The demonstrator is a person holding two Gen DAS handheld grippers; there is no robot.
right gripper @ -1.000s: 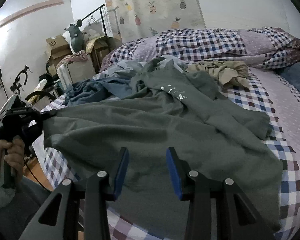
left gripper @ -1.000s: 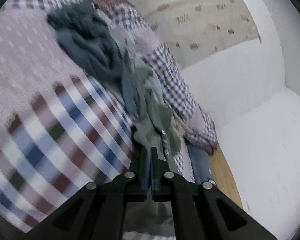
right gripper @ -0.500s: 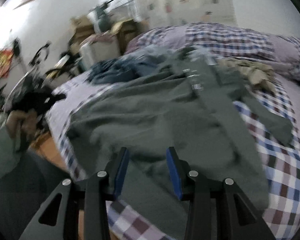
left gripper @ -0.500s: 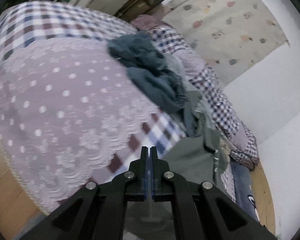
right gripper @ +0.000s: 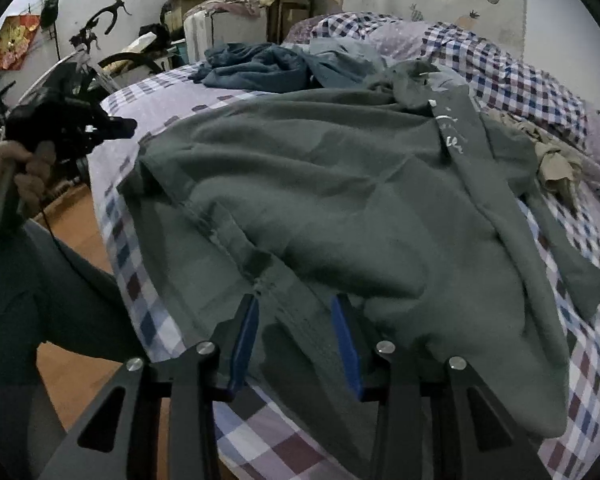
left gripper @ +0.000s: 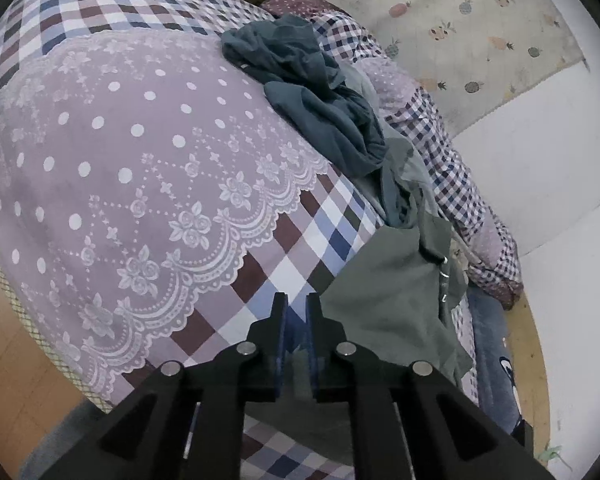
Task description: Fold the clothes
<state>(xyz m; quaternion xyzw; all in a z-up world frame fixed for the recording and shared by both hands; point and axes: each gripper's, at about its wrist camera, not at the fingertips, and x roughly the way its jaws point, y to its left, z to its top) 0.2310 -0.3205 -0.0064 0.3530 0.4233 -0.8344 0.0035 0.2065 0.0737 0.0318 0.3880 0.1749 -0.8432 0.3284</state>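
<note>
A dark green sweatshirt (right gripper: 340,184) lies spread flat on the checked bed sheet (right gripper: 124,256), white lettering near its collar. My right gripper (right gripper: 294,312) hovers open just above its near hem, with cloth below the blue pads but not pinched. My left gripper (right gripper: 72,124), held by a hand (right gripper: 28,168), is off the bed's left edge, apart from the sweatshirt's left corner. In the left wrist view the left gripper (left gripper: 295,308) stands slightly open with nothing between its fingers, and the sweatshirt's edge (left gripper: 392,280) lies just to the right.
Crumpled blue clothes (right gripper: 256,68) are piled at the far side, also seen as the blue heap (left gripper: 320,100). A tan garment (right gripper: 556,160) lies right, by the checked quilt (right gripper: 500,64). A lilac lace cover (left gripper: 120,160) drapes the bed. Boxes and a bicycle (right gripper: 100,40) crowd the left wall.
My left gripper was shut on the sweatshirt's corner; it has opened, let the cloth go and drawn back off the bed's edge. The right gripper stayed open over the hem.
</note>
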